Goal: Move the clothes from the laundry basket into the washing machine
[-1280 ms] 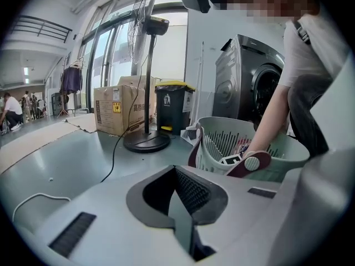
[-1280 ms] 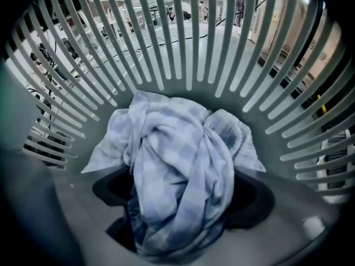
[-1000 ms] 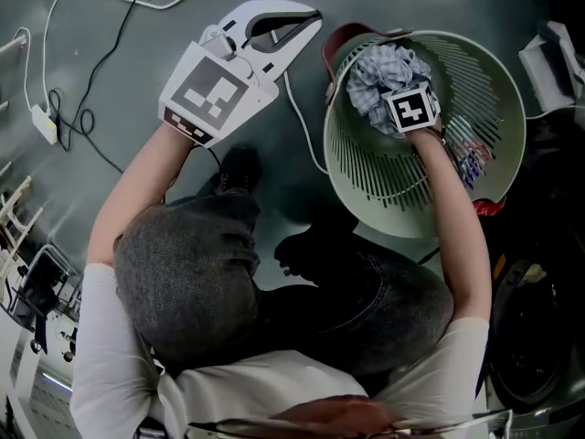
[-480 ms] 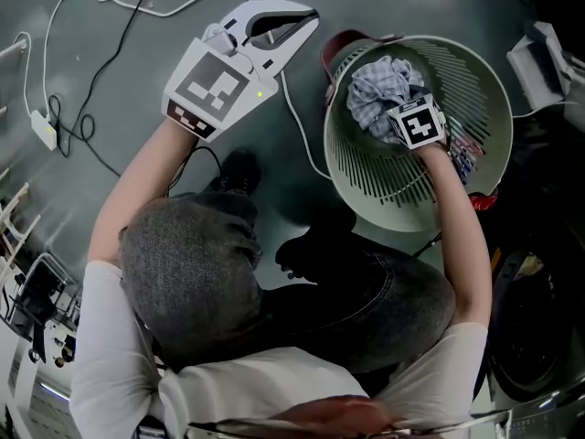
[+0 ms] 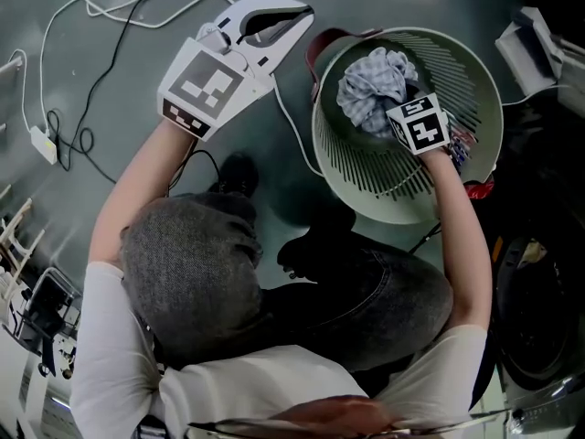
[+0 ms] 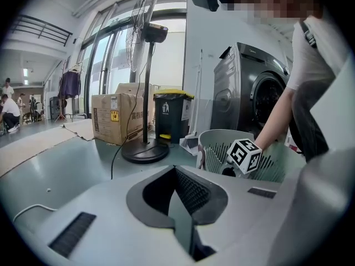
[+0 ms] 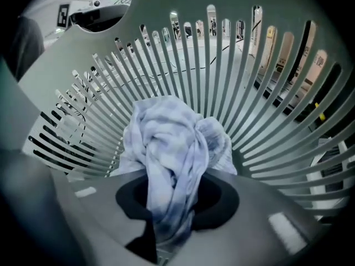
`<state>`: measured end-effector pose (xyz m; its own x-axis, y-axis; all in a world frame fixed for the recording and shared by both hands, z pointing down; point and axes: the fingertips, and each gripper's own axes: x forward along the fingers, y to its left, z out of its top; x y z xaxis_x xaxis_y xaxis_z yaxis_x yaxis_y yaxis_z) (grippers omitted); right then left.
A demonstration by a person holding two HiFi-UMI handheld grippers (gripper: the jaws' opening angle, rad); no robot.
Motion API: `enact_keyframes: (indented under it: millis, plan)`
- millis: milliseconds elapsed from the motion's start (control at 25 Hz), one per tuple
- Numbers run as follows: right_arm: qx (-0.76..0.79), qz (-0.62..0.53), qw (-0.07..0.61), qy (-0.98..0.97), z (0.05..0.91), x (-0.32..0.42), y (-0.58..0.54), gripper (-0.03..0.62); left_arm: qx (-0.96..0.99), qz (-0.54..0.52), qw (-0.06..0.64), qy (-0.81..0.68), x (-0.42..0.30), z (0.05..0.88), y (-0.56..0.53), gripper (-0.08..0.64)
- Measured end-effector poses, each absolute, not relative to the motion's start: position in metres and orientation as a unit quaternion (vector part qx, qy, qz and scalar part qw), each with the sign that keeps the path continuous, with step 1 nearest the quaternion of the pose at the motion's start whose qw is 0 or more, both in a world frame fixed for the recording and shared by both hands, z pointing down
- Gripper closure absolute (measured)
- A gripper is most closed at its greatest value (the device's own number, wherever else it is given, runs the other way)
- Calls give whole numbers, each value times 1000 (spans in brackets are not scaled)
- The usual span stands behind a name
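From the head view, the right gripper (image 5: 411, 117) stands higher in the basket (image 5: 347, 186) than a second ago, and the pale checked cloth (image 5: 370, 85) has bunched up and risen with it, so the pick looks made and the lift begun. The cloth is still inside the basket's rim, though, and the washer (image 5: 539, 318) lies well apart at the lower right. The left gripper (image 5: 294, 18) has hardly shifted and hovers over the floor beside the basket. In the left gripper view its jaws meet with nothing between them, and past them the basket stands in front of the washer's door. In the right gripper view the jaws are closing, with a fold of the cloth pinched between them and the rest hanging as a loose bundle against the basket's slats. My reading is that the next call is to clear the rim and carry the cloth across to the washer, and a loose end could snag on a slat.
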<state>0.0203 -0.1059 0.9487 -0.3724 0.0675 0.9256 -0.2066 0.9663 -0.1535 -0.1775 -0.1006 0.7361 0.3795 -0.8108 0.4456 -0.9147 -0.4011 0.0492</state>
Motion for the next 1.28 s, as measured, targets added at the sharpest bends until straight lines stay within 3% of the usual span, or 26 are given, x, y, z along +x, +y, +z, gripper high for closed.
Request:
enact_keyframes:
  millis: [440,1280]
  plan:
    - [68,127,500,-854,881,24,-122,457,822,198,106,-524,-176,695,-121,554]
    - [159,96,383,-905,723,50,-142,457,883,199,46,-424,-94,614,-166,554]
